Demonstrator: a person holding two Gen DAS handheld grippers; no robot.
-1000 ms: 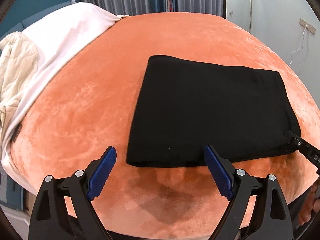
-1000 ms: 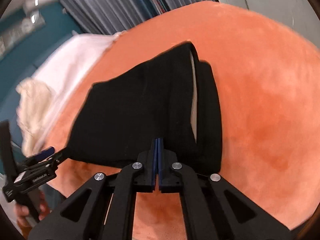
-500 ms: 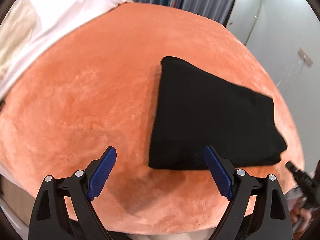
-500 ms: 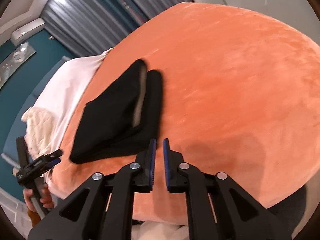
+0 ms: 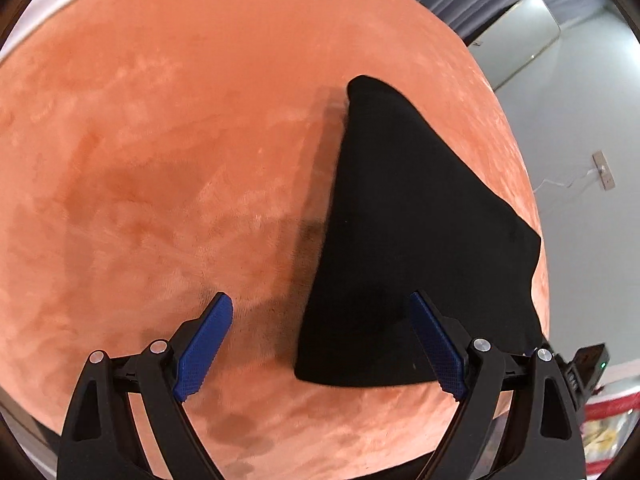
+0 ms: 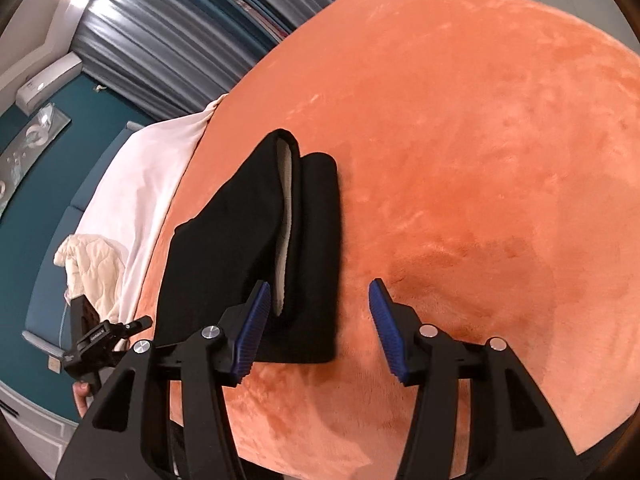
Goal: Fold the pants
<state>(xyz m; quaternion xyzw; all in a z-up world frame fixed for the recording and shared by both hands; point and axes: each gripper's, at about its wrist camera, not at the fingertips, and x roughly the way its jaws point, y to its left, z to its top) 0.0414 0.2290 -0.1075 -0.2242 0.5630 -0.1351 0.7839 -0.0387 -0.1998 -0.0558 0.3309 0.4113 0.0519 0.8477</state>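
Observation:
The black pants [image 5: 416,248] lie folded into a compact stack on the orange plush bed cover [image 5: 180,140]. In the right wrist view the pants [image 6: 248,240] show their layered edge with a pale lining strip. My left gripper [image 5: 324,344] is open and empty, hovering over the near left corner of the stack. My right gripper [image 6: 320,324] is open and empty, just above the near right end of the stack. The left gripper's body [image 6: 96,340] shows at the left in the right wrist view.
A white sheet [image 6: 144,184] and a cream quilt [image 6: 96,264] lie at the head of the bed. Grey curtains [image 6: 168,36] and a teal wall stand behind. The bed's near edge drops off below both grippers. A wall socket [image 5: 604,170] is on the right.
My right gripper has let go of the pants, opened wide and pulled back. My left gripper, still open, has swung leftward and moved in closer to the stack.

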